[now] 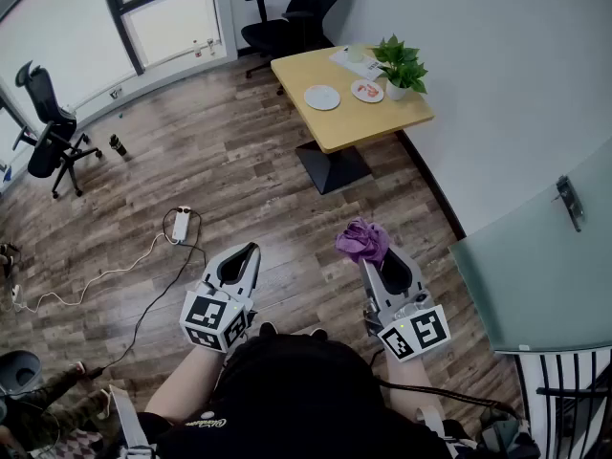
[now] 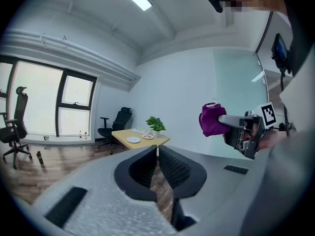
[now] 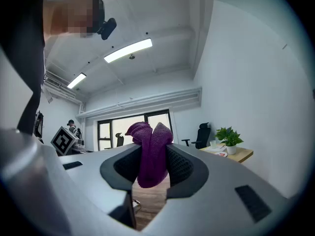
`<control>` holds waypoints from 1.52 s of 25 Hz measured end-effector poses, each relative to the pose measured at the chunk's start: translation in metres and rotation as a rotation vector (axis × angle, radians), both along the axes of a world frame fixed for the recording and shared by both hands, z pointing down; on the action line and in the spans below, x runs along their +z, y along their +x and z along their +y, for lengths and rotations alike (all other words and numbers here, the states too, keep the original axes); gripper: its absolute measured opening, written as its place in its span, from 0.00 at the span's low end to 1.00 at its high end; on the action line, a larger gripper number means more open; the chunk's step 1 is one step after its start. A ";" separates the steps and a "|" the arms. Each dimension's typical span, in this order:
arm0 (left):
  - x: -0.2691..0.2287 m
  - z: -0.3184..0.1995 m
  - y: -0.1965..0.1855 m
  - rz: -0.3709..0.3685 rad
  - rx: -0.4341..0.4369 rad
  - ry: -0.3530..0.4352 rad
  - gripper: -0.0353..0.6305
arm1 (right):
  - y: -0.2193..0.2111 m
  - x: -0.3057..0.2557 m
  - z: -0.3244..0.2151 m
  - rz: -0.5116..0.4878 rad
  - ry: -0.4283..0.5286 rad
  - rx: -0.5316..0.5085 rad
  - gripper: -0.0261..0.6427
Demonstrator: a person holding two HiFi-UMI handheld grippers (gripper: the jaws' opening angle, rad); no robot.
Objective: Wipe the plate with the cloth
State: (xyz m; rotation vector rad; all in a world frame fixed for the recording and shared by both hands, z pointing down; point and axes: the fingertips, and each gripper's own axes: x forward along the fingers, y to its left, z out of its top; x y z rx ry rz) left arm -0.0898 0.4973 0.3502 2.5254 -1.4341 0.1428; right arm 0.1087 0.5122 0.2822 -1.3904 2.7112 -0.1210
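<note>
Right gripper [image 3: 152, 156]: jaws pinching the cloth, with one ribbed pad on each side of the bundle.
Cloth [image 3: 149, 134]: purple and bunched up. Its folded top stands up above the right jaw tips and its lower end hangs down into the gap between them.
Left gripper [image 2: 157, 151]: jaws pressed together at the tips, leaving only a thin slit lower down. Nothing is between them.
Grippers to each other: side by side and apart, both held up over the wooden floor [image 1: 239, 175]. From the left jaws, the cloth-bearing jaws are off to the right.
Plate [image 1: 322, 98]: white and round, lying flat on the table [image 1: 371, 119]. It is well ahead of both pairs of jaws and touches neither. From the left jaws it lies ahead and a little left of the tips.
Table: light wood on a dark foot, close to the wall. From the right jaws it lies ahead and well off to the right.
Second plate [image 1: 367, 90]: patterned in red, just beside the white one on the side nearer the wall.
Plant [image 1: 402, 65]: green leaves in a white pot on the table, just beyond the patterned plate.
Office chair [image 1: 304, 8]: black, beyond the far end of the table.
Power strip [image 1: 181, 224]: on the floor ahead and left of the left jaws, with a cable trailing away from it.
</note>
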 end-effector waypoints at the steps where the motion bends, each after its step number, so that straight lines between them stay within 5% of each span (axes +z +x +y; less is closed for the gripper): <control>1: 0.002 0.000 0.000 0.001 0.004 -0.004 0.08 | 0.001 0.001 0.000 0.000 0.000 0.004 0.23; 18: 0.004 -0.013 0.028 -0.028 -0.005 -0.015 0.08 | 0.032 0.008 -0.012 -0.082 -0.020 -0.022 0.22; 31: 0.005 -0.019 0.091 -0.022 -0.035 -0.013 0.08 | 0.082 0.023 -0.020 -0.027 -0.025 -0.069 0.22; 38: 0.009 -0.044 0.080 -0.021 -0.069 -0.003 0.08 | 0.075 0.029 -0.046 0.012 -0.037 -0.091 0.22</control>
